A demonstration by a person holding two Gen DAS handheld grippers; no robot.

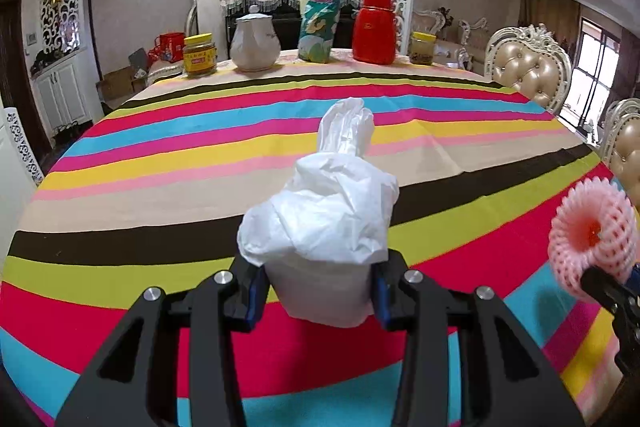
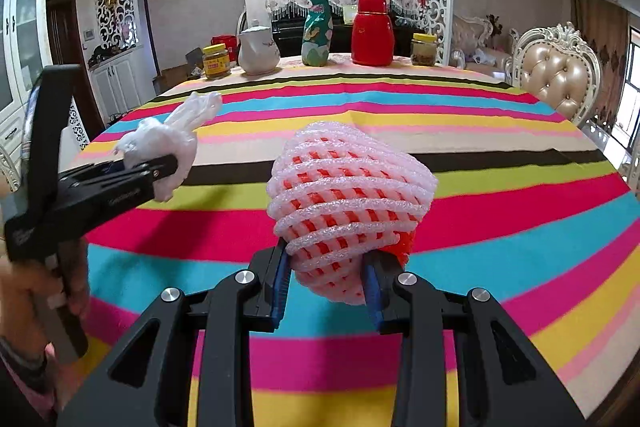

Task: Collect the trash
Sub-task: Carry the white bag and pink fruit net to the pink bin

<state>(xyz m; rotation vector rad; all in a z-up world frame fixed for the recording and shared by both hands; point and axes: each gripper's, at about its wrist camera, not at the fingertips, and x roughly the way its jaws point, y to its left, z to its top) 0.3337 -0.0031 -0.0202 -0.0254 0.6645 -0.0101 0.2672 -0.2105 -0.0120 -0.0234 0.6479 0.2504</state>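
Note:
My left gripper (image 1: 318, 291) is shut on a crumpled white plastic bag (image 1: 324, 211), held above the striped tablecloth (image 1: 160, 163). From the right wrist view the same bag (image 2: 164, 143) shows at the left, clamped in the left gripper (image 2: 160, 167), which a hand holds. My right gripper (image 2: 326, 279) is shut on a pink foam fruit net (image 2: 348, 195) with something red-orange inside, lifted off the table. In the left wrist view that foam net (image 1: 592, 239) appears at the right edge, with a right fingertip (image 1: 600, 283) under it.
Along the far side of the table stand a yellow-lidded jar (image 1: 199, 55), a white teapot (image 1: 255, 41), a green patterned bag (image 1: 320, 23), a red thermos (image 1: 374, 27) and a second jar (image 1: 422, 47). Padded chairs (image 1: 528, 67) line the right edge.

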